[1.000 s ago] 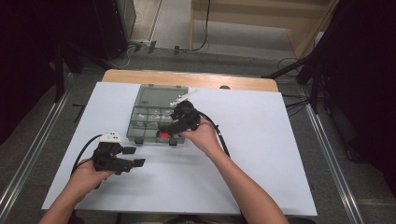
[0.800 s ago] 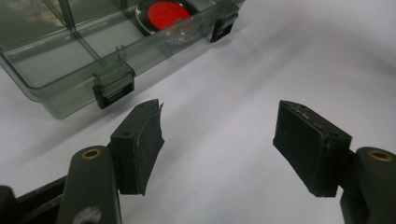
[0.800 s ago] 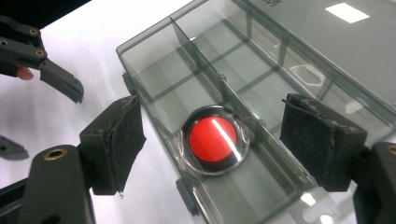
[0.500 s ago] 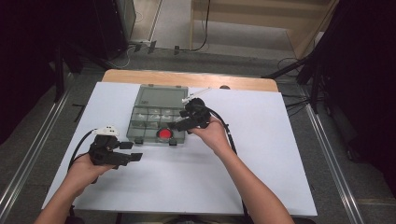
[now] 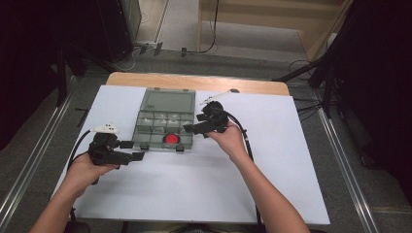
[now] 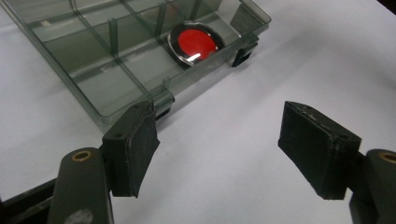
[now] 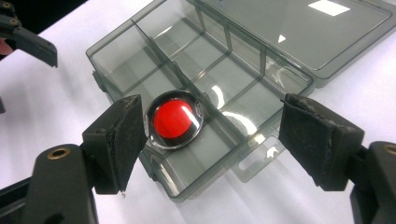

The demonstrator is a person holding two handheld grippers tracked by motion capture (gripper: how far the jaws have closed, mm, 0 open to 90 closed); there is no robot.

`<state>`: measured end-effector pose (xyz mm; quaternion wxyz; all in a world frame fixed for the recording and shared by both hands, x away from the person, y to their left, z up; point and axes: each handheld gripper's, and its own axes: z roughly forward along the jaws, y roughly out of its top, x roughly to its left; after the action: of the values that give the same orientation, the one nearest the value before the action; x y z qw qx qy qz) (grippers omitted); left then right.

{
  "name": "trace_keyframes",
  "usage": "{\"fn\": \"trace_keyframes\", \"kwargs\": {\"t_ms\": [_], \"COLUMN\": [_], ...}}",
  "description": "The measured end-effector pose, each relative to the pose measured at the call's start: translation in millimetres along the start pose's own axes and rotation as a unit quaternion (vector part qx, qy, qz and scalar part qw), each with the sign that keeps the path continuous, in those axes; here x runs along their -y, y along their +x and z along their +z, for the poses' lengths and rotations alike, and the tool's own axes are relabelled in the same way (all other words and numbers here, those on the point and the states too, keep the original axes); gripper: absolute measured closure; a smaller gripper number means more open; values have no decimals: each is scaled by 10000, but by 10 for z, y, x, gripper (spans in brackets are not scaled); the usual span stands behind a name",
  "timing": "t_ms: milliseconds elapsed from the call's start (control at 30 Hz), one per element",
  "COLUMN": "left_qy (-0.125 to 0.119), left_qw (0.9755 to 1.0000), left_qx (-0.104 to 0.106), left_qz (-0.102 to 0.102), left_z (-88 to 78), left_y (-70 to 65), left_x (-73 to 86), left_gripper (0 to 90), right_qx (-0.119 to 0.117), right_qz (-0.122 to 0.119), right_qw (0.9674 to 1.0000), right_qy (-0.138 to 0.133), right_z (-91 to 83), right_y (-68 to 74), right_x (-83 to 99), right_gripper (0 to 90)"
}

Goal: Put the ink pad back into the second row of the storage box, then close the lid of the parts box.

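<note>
Red disc (image 5: 170, 140) sits in a front compartment of the open organiser box (image 5: 163, 121). L gripper (image 5: 132, 151), jaws just opening, wide & empty; R gripper (image 5: 190, 129) wide, empty, above box.

The compartment box (image 5: 163, 121) is lying on the counter (image 5: 272, 160) between the two pairs of jaws, its lid lying open behind it. The round disc (image 7: 175, 118) is sitting in a front compartment, just ahead of the right gripper (image 5: 190, 129) jaws and well right of the left gripper (image 5: 132, 150) jaws.
</note>
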<state>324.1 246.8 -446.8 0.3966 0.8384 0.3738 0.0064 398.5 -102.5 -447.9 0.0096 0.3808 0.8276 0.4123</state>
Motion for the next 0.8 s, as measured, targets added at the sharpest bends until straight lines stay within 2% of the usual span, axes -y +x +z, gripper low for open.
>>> {"fn": "trace_keyframes", "kwargs": {"t_ms": [400,667,800], "left_qy": [34,-70,-127], "left_qw": [9999,9997,9991], "left_qx": [5,-2,-16], "left_qz": [-168,-220,-404], "left_z": [25,44,55], "left_y": [143,257,335], "left_x": [-74,-178,-263], "left_gripper": [277,279,279], "right_qx": [97,206,243], "right_qz": [187,292,317], "right_qw": [9997,9993,9991], "right_qy": [-84,-125,-142], "right_z": [-74,-83,-80], "right_y": [-143,-234,-272], "right_x": [69,91,87], "right_gripper": [242,244,244]}}
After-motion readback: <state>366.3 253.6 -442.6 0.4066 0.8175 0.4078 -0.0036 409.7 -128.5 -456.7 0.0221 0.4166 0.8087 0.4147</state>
